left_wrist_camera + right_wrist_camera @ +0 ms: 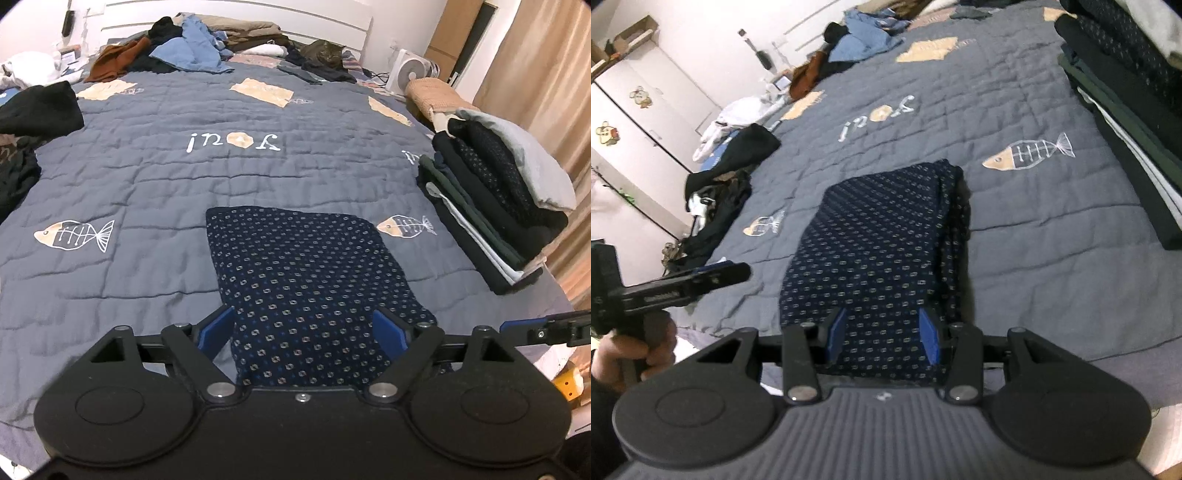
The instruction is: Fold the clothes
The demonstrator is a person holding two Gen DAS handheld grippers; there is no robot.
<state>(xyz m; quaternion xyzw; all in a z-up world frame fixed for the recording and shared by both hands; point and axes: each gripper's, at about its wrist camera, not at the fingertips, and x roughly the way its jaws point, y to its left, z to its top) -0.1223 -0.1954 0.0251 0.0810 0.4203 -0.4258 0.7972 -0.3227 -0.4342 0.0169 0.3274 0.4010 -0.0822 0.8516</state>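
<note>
Patterned navy garment [303,280] lay folded to a compact rectangle on the quilt [129,177], directly ahead of both tongs. Left gripper [306,328] stood wide, right gripper [882,334] narrower; neither held cloth. Folded stack [495,206] sat right of them; unfolded clothes pile [192,48] remained beyond, so much is left.

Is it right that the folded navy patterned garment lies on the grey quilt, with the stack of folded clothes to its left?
Not quite. The garment does lie on the quilt, but the stack of folded clothes is to its right, as the left wrist view shows.
</note>
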